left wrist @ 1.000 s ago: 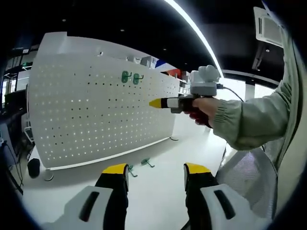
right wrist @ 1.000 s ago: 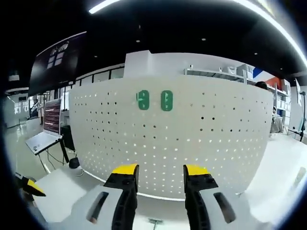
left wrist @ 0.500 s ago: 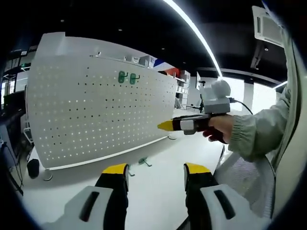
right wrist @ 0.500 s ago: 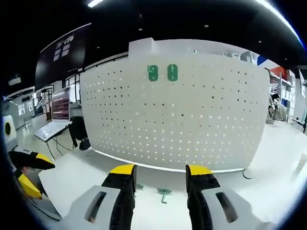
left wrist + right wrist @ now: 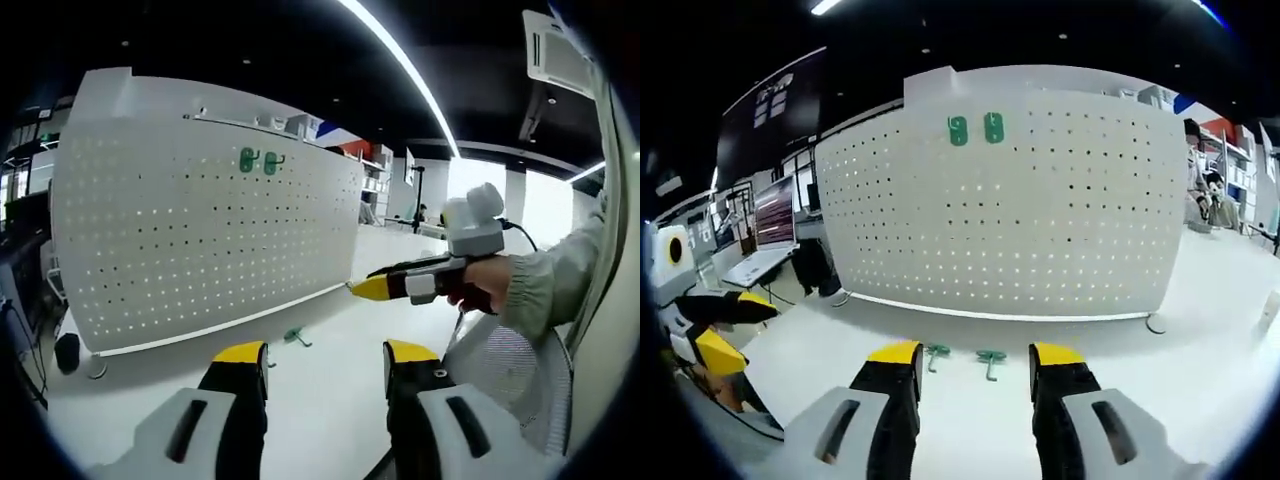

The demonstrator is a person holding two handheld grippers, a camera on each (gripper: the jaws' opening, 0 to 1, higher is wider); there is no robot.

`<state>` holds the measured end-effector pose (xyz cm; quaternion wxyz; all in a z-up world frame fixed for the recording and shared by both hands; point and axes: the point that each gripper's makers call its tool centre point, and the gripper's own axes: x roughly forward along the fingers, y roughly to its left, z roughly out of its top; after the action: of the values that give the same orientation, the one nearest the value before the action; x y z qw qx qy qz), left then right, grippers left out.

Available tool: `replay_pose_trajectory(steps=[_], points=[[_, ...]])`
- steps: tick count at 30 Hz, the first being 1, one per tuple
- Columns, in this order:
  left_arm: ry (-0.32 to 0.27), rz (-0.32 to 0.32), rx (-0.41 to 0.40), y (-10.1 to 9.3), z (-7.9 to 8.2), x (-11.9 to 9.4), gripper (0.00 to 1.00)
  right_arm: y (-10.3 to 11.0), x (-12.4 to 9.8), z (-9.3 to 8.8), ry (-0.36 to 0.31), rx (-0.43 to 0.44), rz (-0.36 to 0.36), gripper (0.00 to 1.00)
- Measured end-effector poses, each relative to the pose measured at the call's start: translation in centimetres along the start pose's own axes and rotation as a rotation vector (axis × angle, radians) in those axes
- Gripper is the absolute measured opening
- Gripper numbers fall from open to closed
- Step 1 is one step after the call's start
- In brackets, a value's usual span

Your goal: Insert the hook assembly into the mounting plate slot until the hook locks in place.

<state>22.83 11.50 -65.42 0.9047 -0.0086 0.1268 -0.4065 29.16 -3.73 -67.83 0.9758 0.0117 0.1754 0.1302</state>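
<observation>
A white pegboard (image 5: pixel 200 230) stands upright on the white table (image 5: pixel 320 400), and two green hooks (image 5: pixel 257 160) are mounted near its top. A loose green hook (image 5: pixel 294 337) lies on the table in front of the board. In the right gripper view the pegboard (image 5: pixel 1040 220) carries the mounted hooks (image 5: pixel 975 129), and two loose green hooks (image 5: pixel 936 352) (image 5: pixel 990 359) lie just beyond the jaws. My left gripper (image 5: pixel 325 352) is open and holds nothing. My right gripper (image 5: pixel 976 353) is open too, low over the table. The right gripper (image 5: pixel 372 289) is held by a hand at the right of the left gripper view.
A round foot (image 5: pixel 1155 323) props the board at its right end. A screen and laptop (image 5: pixel 765 225) stand beyond the table's left side. My left gripper (image 5: pixel 738 325) shows at the left edge of the right gripper view. A mesh chair back (image 5: pixel 510 365) sits near the person's sleeve.
My right gripper has dropped from pegboard height down toward the table, bringing the two loose hooks in front of its jaws. The left gripper has hardly moved.
</observation>
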Motion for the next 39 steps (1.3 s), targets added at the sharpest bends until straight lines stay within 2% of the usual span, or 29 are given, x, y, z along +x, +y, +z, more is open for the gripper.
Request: replay_pose_trajectory(steps=[18, 32, 39], points=[[0.023, -0.009, 0.001, 0.0, -0.6, 0.6, 0.48, 0.7, -3.4, -2.1, 0.035, 0.063, 0.027, 0.42], [0.041, -0.009, -0.003, 0.3, -1.0, 1.4, 0.48, 0.7, -4.8, -2.0, 0.026, 0.097, 0.027, 0.43], [0.093, -0.006, -0.01, 0.9, -2.0, 1.9, 0.48, 0.5, -4.9, -1.9, 0.021, 0.113, 0.026, 0.42]])
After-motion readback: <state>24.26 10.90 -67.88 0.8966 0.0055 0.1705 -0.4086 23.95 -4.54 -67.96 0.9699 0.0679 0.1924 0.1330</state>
